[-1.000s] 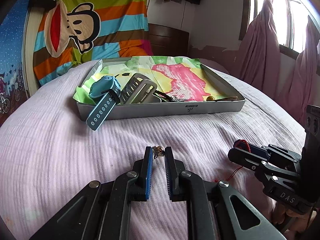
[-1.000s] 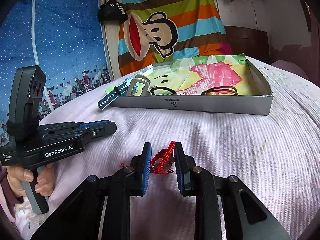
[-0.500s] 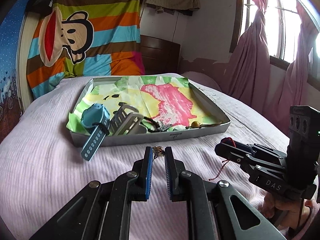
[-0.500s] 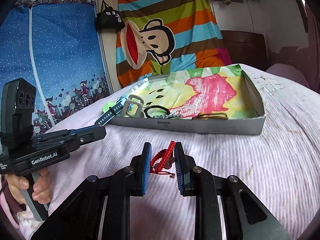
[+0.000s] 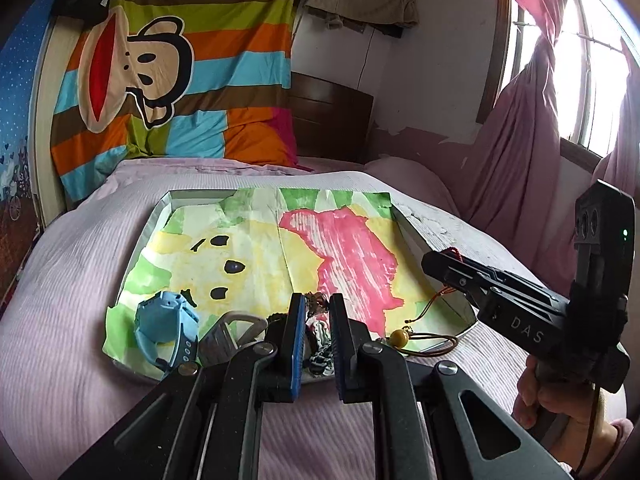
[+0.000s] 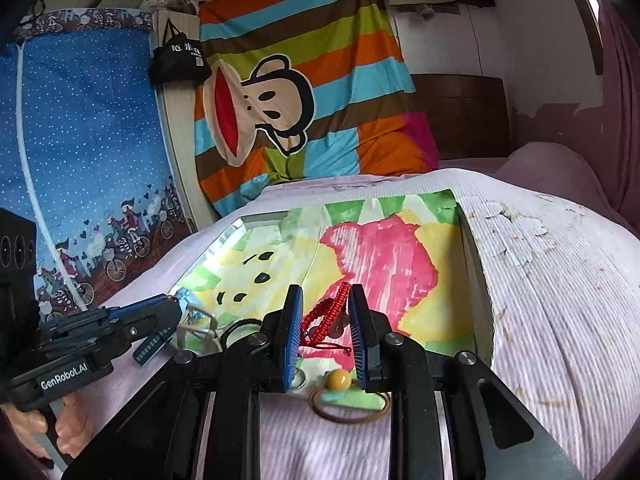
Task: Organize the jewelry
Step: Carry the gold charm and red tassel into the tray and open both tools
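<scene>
My left gripper (image 5: 314,305) is shut on a small beaded trinket (image 5: 316,307), held over the near edge of the shallow tray (image 5: 416,236). My right gripper (image 6: 325,307) is shut on a red braided bracelet (image 6: 328,316), held above the tray's near right part (image 6: 478,280). The tray is lined with painted paper. In it lie a blue watch (image 5: 168,326), a grey watch band (image 5: 230,334), a black-and-white cord (image 5: 320,354) and a brown cord with a yellow bead (image 6: 339,379). The right gripper also shows in the left wrist view (image 5: 436,258).
The tray rests on a pink bedspread (image 5: 72,344). A striped monkey blanket (image 5: 160,80) hangs behind the bed beside a dark headboard (image 5: 332,120). Pink curtains (image 5: 520,152) and a window are at the right. A blue patterned panel (image 6: 80,160) stands at the left.
Both grippers have risen and moved forward from the bedspread to above the tray's near edge, each still holding its item.
</scene>
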`<control>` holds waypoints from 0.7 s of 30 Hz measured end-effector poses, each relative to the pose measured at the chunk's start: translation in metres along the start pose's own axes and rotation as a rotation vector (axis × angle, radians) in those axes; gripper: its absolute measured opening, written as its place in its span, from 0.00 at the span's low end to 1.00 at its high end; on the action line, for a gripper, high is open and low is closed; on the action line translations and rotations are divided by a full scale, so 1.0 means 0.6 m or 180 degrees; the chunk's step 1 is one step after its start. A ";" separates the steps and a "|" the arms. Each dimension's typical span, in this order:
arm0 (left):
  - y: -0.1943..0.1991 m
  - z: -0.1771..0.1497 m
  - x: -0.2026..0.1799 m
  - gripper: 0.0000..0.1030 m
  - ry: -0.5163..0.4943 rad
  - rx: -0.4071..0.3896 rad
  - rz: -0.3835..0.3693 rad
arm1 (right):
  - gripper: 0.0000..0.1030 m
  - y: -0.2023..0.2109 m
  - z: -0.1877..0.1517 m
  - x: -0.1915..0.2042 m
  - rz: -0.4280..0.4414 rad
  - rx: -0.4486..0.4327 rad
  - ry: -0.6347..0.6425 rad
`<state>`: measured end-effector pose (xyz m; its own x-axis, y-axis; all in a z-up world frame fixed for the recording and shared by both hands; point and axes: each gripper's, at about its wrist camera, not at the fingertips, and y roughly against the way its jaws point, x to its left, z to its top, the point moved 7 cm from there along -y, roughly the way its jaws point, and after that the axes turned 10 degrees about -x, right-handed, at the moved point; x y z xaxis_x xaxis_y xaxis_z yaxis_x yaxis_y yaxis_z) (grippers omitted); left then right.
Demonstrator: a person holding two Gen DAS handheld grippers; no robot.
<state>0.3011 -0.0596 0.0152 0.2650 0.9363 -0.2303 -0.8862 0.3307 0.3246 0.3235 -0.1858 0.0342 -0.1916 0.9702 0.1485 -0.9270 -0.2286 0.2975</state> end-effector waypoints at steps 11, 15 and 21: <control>-0.066 -0.001 -0.012 0.11 0.0062 0.0304 0.0074 | 0.20 -0.080 -0.009 -0.032 -0.0165 0.0396 -0.0073; -0.081 -0.015 -0.010 0.11 0.0112 0.0414 0.0092 | 0.20 -0.099 -0.031 -0.051 -0.0171 0.0507 -0.0200; -0.094 -0.038 -0.018 0.11 0.0075 0.0553 0.0111 | 0.20 -0.118 -0.070 -0.061 -0.0191 0.0677 -0.0250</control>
<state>0.3398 -0.0909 -0.0215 0.2246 0.9452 -0.2370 -0.8151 0.3155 0.4858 0.3828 -0.2017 -0.0322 -0.1047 0.9752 0.1950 -0.8454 -0.1905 0.4990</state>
